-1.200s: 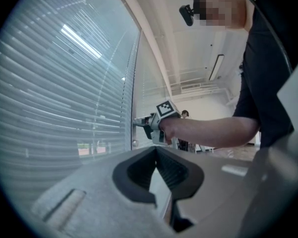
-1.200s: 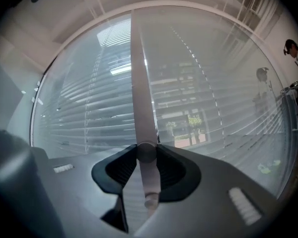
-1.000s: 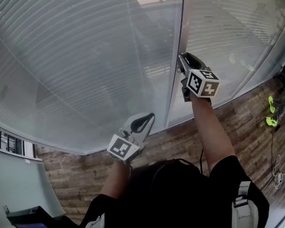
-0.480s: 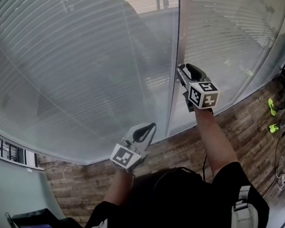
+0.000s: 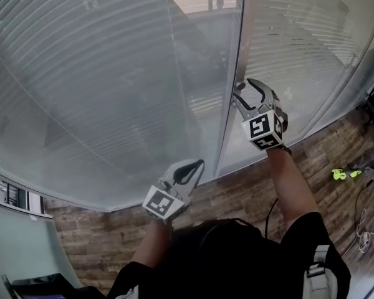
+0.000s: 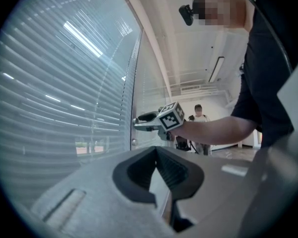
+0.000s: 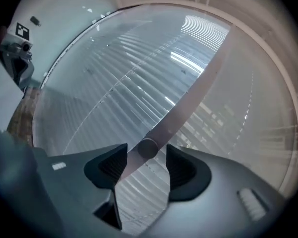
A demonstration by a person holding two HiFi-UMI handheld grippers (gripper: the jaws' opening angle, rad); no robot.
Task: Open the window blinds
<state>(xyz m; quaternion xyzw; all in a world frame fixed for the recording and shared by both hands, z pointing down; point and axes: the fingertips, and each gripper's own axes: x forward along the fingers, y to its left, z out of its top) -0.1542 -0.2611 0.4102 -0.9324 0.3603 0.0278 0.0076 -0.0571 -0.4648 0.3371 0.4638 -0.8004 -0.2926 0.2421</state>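
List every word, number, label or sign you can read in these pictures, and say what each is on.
None can be read. The left gripper and right gripper each carry a marker cube showing only black-and-white square patterns, not words.

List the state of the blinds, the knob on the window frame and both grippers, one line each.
blinds: lowered over the glass, slats turned nearly shut.
knob: between the right gripper's jaws, neither pad pressing on it.
right gripper: open; jaws have just been opening, with the knob between them.
left gripper: shut, nothing between its jaws.
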